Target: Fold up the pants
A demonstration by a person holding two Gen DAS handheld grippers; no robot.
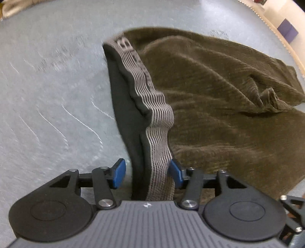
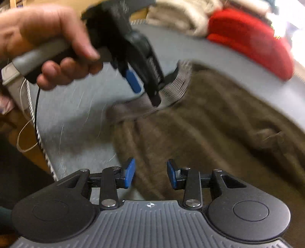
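Observation:
Olive-brown corduroy pants (image 1: 219, 99) lie crumpled on a grey table (image 1: 47, 95). Their grey striped elastic waistband (image 1: 152, 106) runs up from between my left gripper's (image 1: 148, 172) blue pads. The pads stand apart, with the waistband and dark lining between them and only the right pad touching the fabric. In the right wrist view the pants (image 2: 200, 137) spread over the table (image 2: 80, 118). My right gripper (image 2: 150, 174) is open above their near edge. The left gripper (image 2: 144, 89), held by a hand (image 2: 47, 43), sits at the waistband (image 2: 177, 85).
A red garment (image 2: 251, 42) and pale folded clothes (image 2: 181, 15) lie at the table's far side. The table's wooden edge (image 1: 286, 43) curves at the upper right. A cable (image 2: 36, 122) hangs off the table's left side.

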